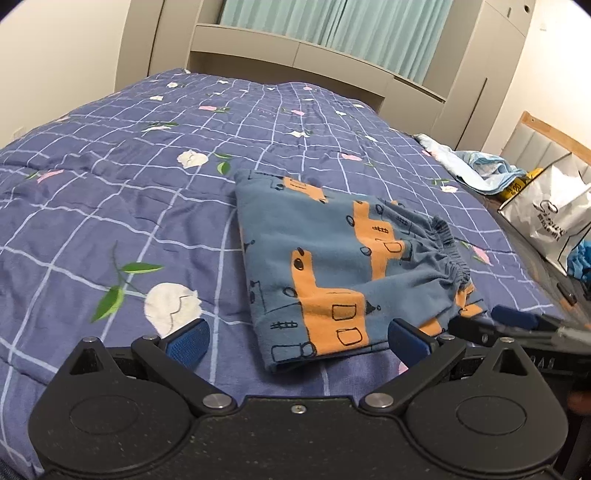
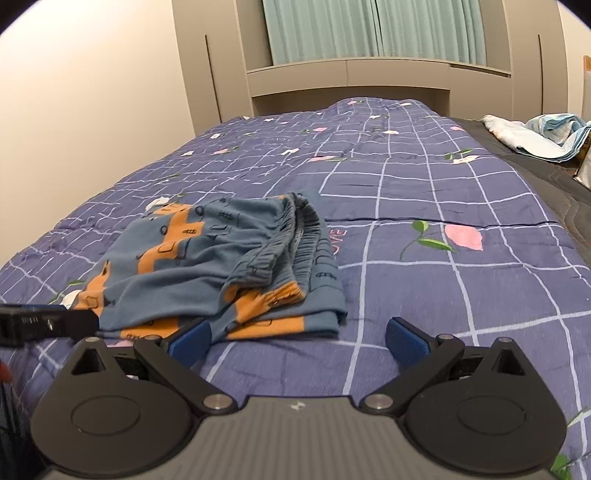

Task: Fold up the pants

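Observation:
The pants are blue-grey with orange truck prints and lie folded into a compact stack on the purple checked quilt. The elastic waistband is on their right side. In the right wrist view the pants lie left of centre, waistband on top. My left gripper is open and empty, just short of the pants' near edge. My right gripper is open and empty, over bare quilt right of the pants' near corner. The right gripper's fingers show at the right in the left wrist view.
A beige headboard with shelves and green curtains stand behind the bed. A crumpled light blue cloth lies at the bed's right edge. A white bag stands beside the bed on the right. A wall runs along the left.

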Tool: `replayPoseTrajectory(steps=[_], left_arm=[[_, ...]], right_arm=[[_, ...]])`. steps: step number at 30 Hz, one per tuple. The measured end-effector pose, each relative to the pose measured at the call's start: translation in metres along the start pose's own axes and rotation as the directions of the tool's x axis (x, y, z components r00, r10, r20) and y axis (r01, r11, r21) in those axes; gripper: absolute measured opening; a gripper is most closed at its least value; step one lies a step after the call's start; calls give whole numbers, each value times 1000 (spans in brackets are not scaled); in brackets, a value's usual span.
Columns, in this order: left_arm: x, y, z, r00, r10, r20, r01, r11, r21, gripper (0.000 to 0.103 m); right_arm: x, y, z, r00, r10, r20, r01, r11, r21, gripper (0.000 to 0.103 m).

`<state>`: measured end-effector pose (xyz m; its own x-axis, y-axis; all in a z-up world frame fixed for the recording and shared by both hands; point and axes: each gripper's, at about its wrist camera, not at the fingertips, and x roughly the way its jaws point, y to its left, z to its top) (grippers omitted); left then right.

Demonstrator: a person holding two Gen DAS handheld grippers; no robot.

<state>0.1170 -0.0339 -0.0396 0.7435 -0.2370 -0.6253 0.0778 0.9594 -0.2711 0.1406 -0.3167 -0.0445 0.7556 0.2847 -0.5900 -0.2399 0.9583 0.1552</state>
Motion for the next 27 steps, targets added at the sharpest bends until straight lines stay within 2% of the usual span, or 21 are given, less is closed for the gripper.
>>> replayPoseTrajectory(steps=[9, 16, 21, 27], left_arm=[[2, 4, -5, 1000, 18, -19, -19, 1000, -6, 102], [-4, 15, 9, 999, 5, 39, -2, 997, -72, 102], [9, 29, 20, 998, -29, 55, 37, 989, -142, 102], [34, 35, 28, 998, -48, 46, 56, 982, -178, 102]], right_arm=[[-9, 6, -12, 1000, 10, 2, -10, 1000, -26, 103], [-20, -14, 0, 989, 143, 39, -146, 986, 79, 103], [-3, -22, 17, 987, 157, 43, -160, 985, 69, 103], [35, -35, 42, 969, 247, 23, -248, 965, 90, 103]])
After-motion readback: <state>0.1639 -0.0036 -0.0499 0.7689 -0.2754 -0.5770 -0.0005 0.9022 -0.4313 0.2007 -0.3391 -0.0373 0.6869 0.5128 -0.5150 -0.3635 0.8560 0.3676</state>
